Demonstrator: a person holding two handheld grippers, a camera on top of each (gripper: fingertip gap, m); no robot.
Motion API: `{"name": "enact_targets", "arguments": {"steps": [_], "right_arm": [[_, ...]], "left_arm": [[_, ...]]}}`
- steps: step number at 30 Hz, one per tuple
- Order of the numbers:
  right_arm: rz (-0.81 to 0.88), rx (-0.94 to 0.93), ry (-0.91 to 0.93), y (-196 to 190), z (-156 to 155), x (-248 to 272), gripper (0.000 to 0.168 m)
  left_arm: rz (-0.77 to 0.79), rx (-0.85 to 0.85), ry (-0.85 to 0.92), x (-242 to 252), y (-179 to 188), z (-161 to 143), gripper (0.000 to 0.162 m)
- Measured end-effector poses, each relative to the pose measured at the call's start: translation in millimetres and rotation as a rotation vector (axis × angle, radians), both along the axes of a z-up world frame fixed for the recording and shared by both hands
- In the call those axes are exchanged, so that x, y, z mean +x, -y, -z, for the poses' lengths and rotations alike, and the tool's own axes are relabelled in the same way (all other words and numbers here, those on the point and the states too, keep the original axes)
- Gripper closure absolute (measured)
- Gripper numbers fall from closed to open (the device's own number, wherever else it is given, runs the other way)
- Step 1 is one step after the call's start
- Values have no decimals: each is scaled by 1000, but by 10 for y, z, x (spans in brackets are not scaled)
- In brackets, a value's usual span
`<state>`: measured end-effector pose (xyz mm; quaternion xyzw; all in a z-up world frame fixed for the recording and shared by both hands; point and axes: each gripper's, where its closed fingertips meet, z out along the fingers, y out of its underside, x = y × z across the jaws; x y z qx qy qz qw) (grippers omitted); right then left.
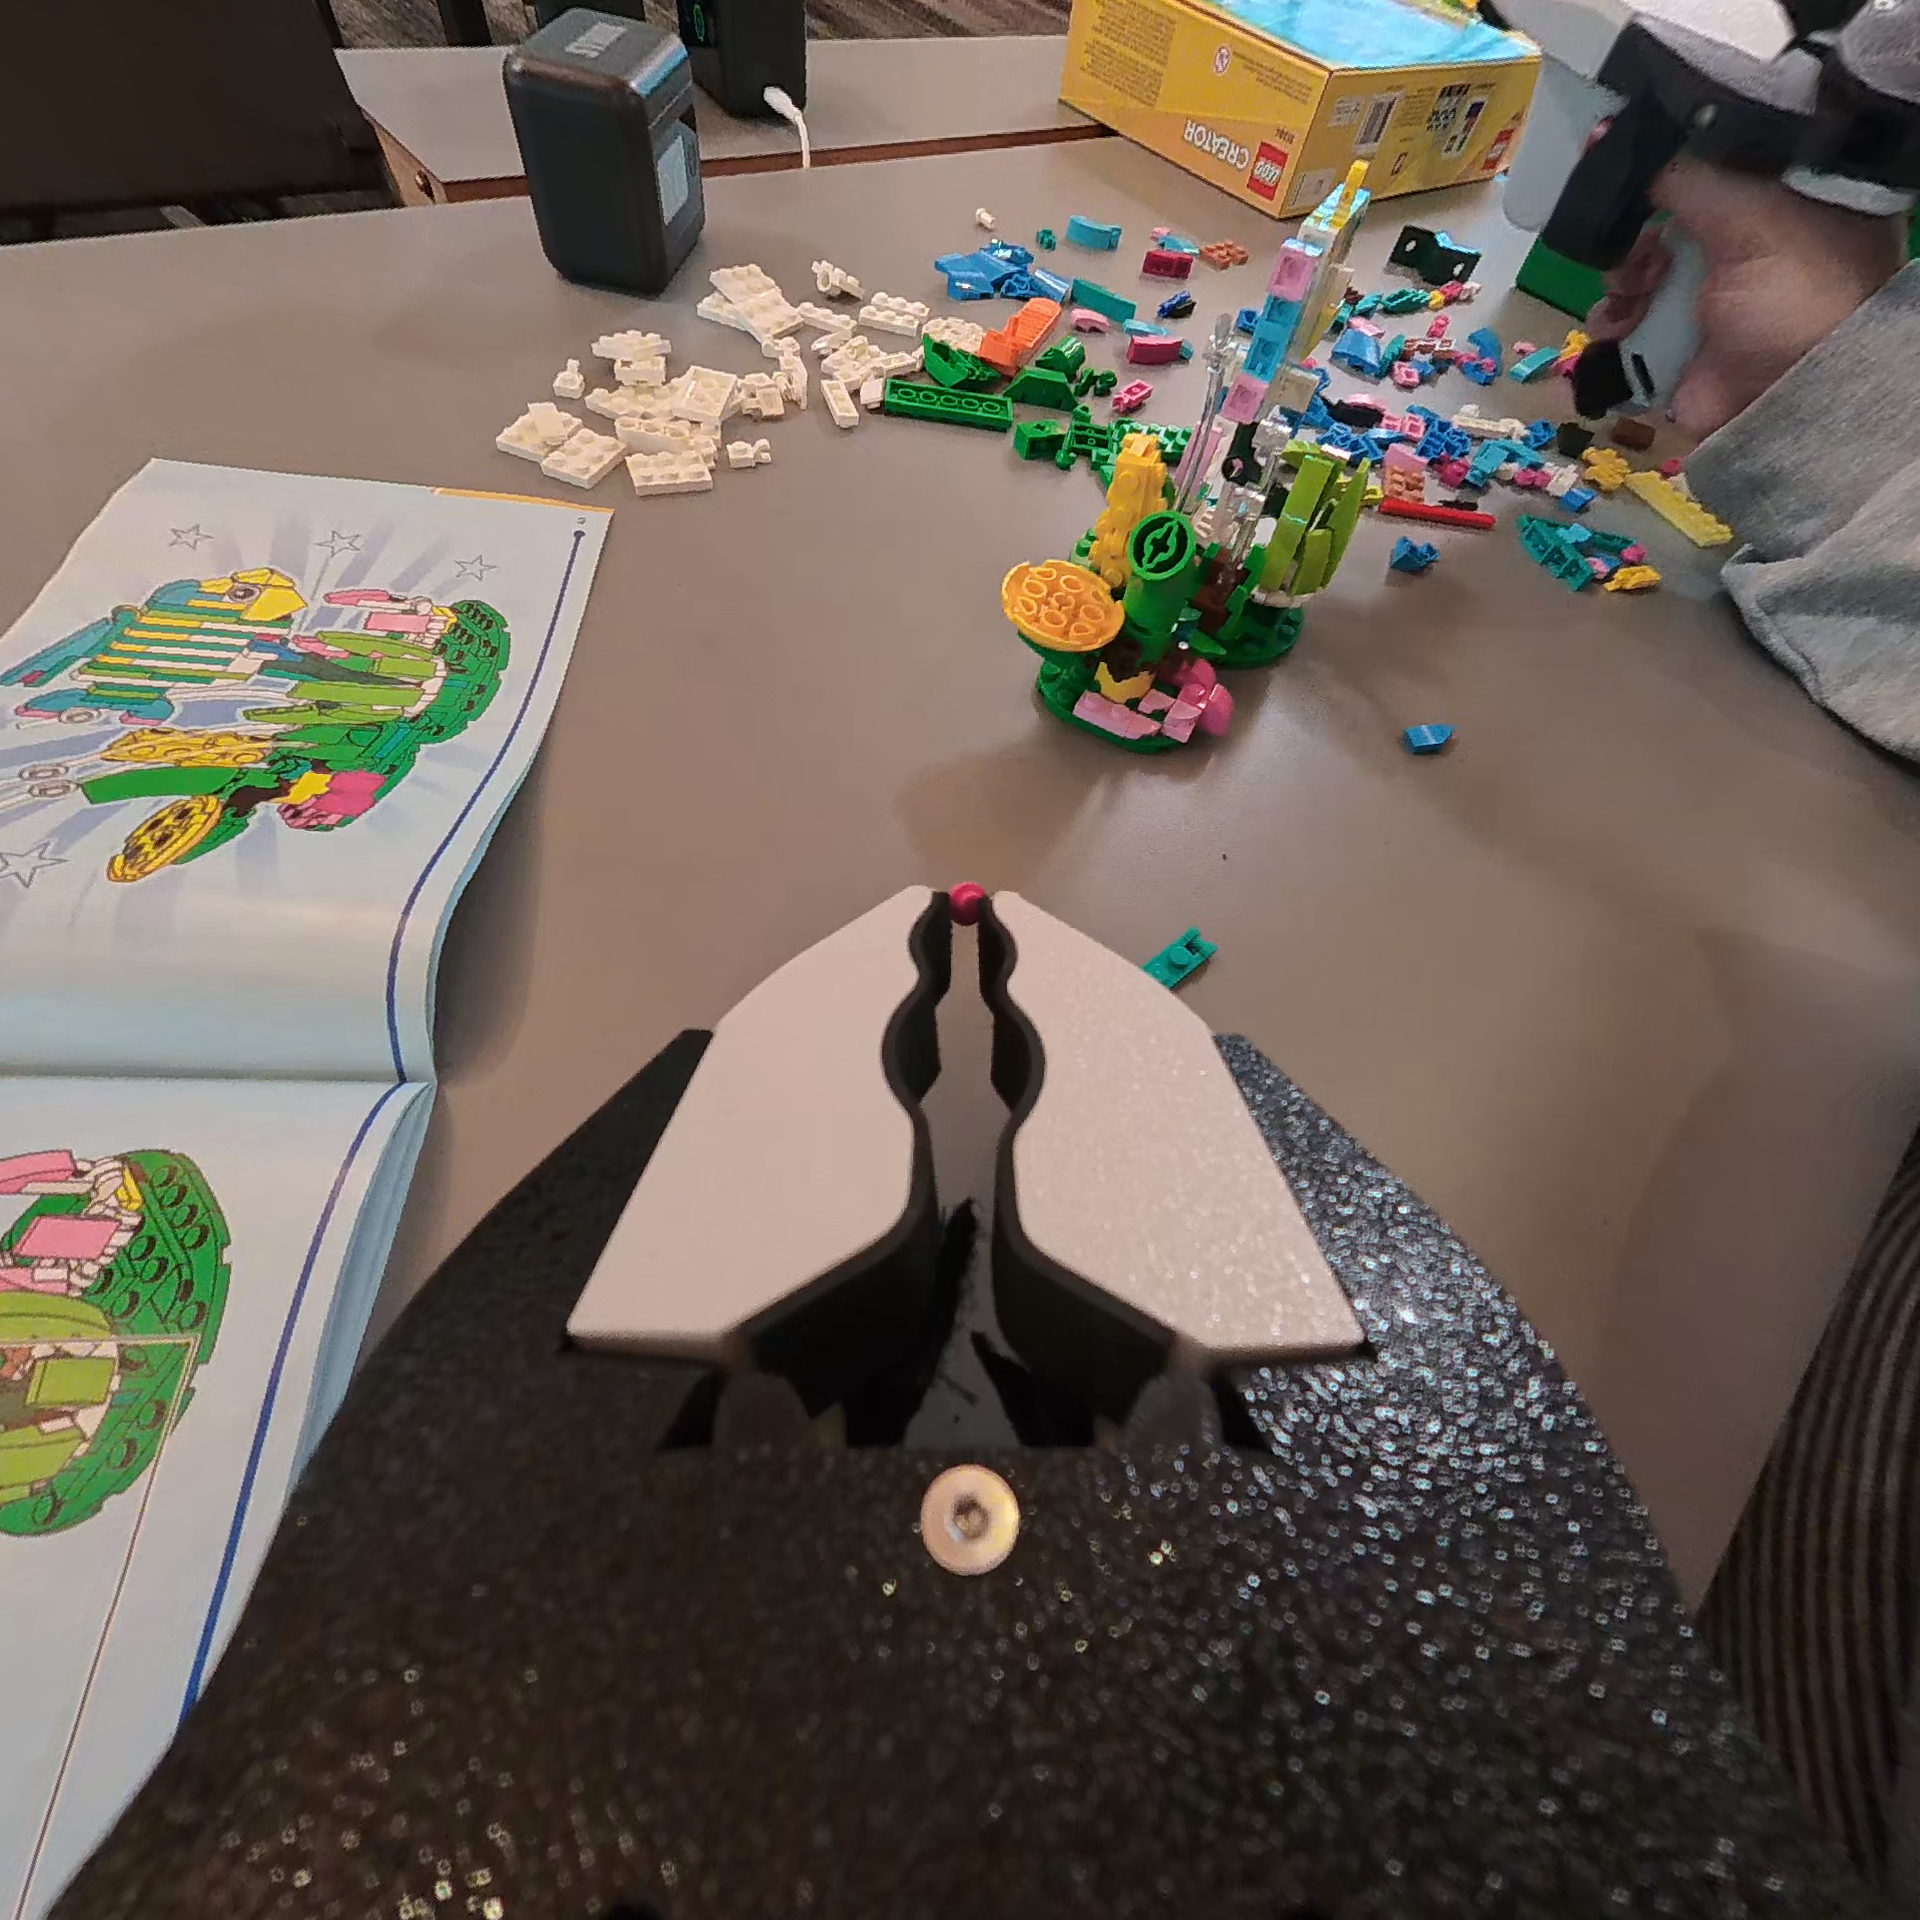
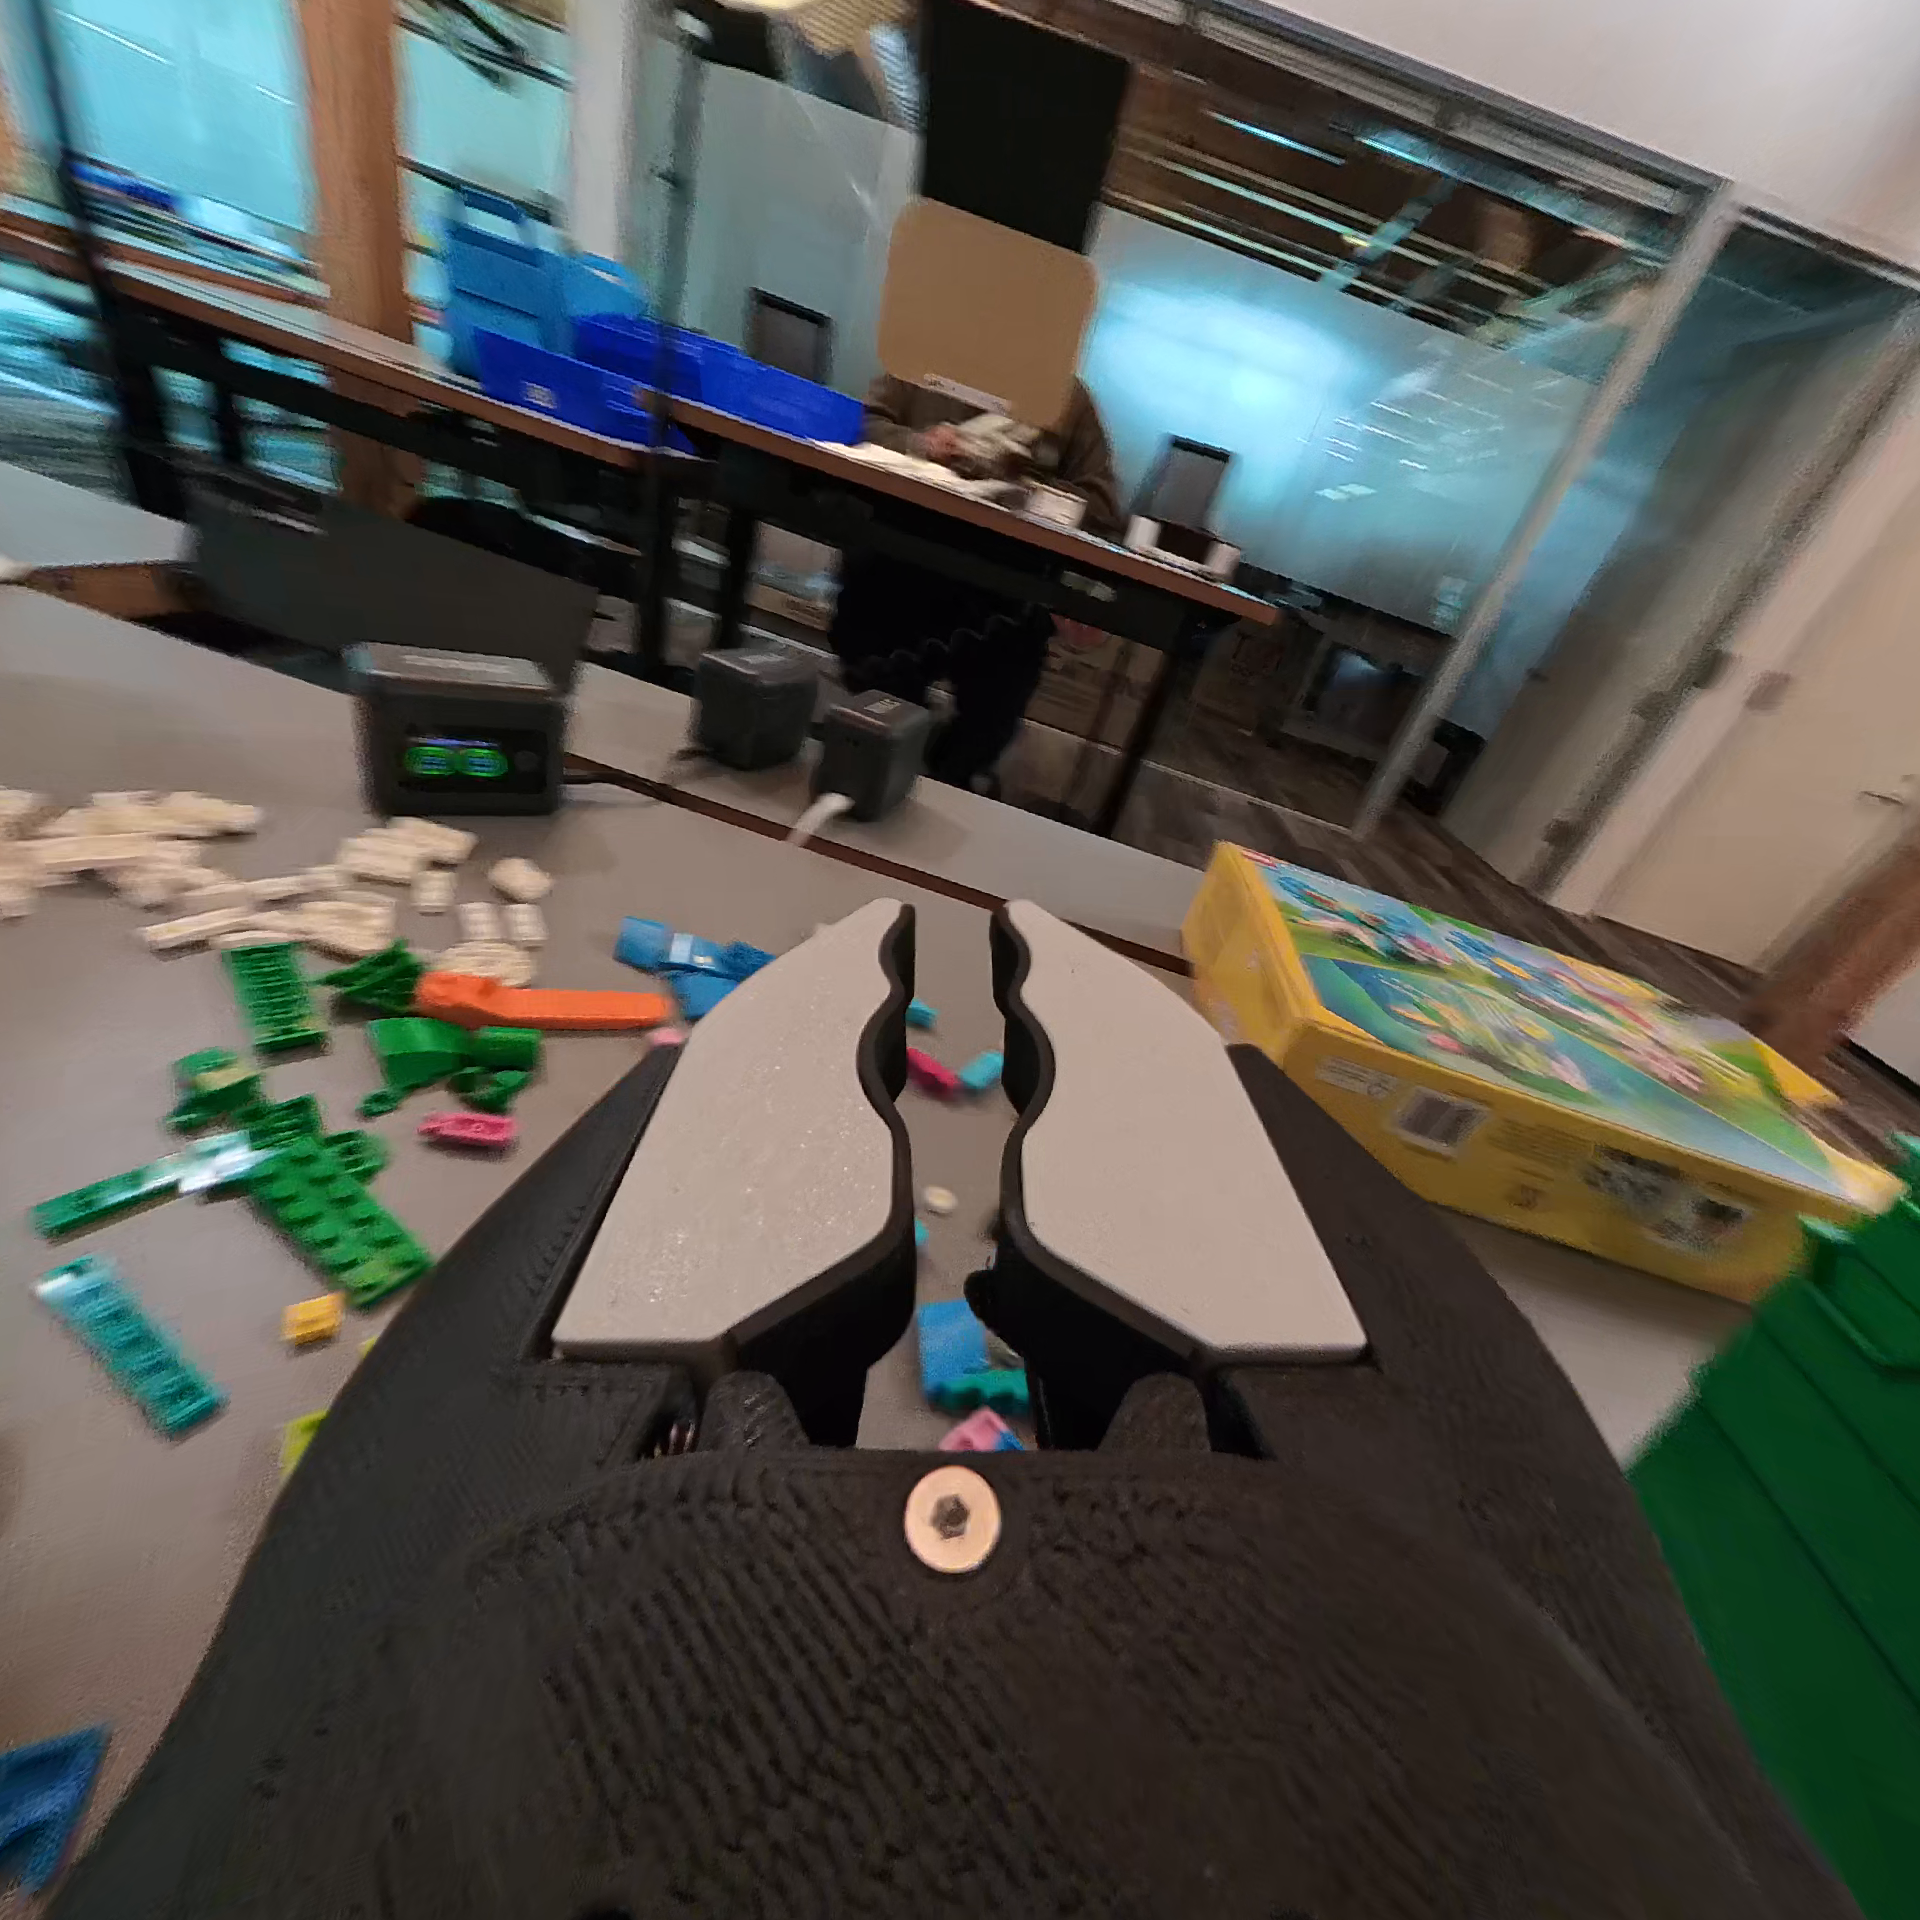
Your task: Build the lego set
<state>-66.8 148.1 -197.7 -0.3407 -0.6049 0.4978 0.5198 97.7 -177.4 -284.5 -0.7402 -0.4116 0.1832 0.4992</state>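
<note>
we log print, not transcribed | yellow box point(image 1: 1299, 114): logo and lettering on side panel, small print on top | instruction booklet point(image 1: 260, 727): pictures only, nothing we can read | dark power block point(image 1: 608, 156): top lettering, side label | power unit point(image 2: 457, 743): green lit display, blurred

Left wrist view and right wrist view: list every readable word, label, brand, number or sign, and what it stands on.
I don't copy writing out, so this lists only where it stands.
Yellow box: brand mark and fine print on its side.
Dark grey charger block: mark on top, small label on its side.
Instruction booklet: pictures only, no legible words.
Green lit display on a dark unit: too blurred to read.
</note>
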Motion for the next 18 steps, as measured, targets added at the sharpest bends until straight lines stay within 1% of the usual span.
{"name": "enact_targets", "arguments": {"steps": [1, 2, 3, 4, 6, 8, 10, 14, 18], "right_arm": [[-134, 5, 21, 186, 23, 65, 158], [-308, 19, 79, 419, 100, 179, 165], [-491, 40, 172, 646, 223, 342, 168], [-630, 64, 267, 810, 350, 503, 168], [-761, 135, 391, 992, 550, 711, 168], [-831, 224, 473, 1108, 713, 867, 168], [-858, 297, 525, 1189, 832, 960, 168], [-865, 469, 536, 1307, 1014, 1040, 168], [-849, 555, 567, 1371, 1136, 1066, 168]], "left_arm": [[0, 0, 0, 0, 1, 0, 157], [0, 0, 0, 0, 0, -1, 157], [0, 0, 1, 0, 1, 0, 157], [1, 0, 2, 0, 1, 1, 157], [1, 1, 1, 0, 2, -1, 157], [0, 2, 2, 0, 4, -2, 157], [0, 3, 2, -1, 5, -1, 157], [-1, 0, 4, -3, 5, 5, 157], [18, 13, 10, 10, -12, 0, 157]]}}
